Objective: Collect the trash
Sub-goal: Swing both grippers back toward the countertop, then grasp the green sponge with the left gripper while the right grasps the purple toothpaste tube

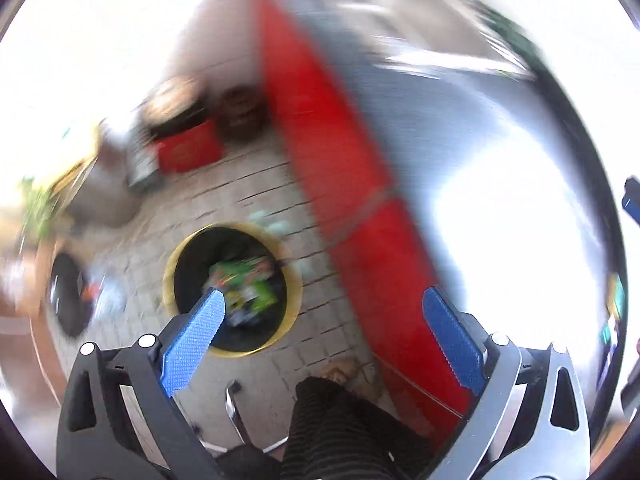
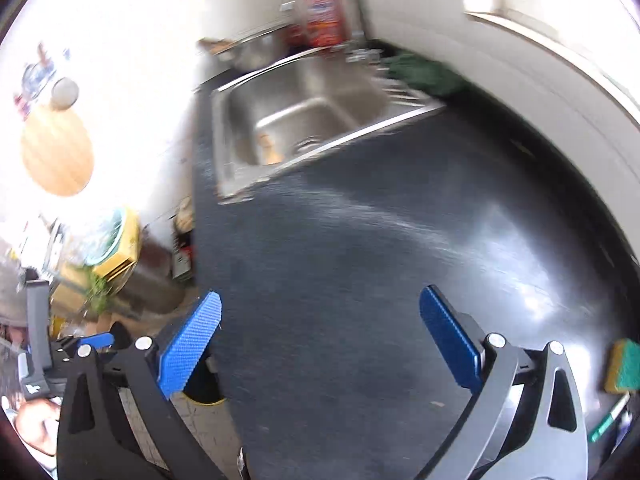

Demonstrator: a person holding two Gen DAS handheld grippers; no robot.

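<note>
Green crumpled wrapper trash [image 1: 244,280] | lies inside the round yellow-rimmed black bin [image 1: 294,300] on the tiled floor | left gripper [image 1: 320,312] above bin, jaws wide, empty | right gripper [image 2: 318,320] over dark counter [image 2: 360,240], jaws wide, empty | steel sink [image 2: 296,120] beyond

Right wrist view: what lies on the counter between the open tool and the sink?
Nothing. In the right wrist view the dark countertop is bare between the right tool and the steel sink.
</note>
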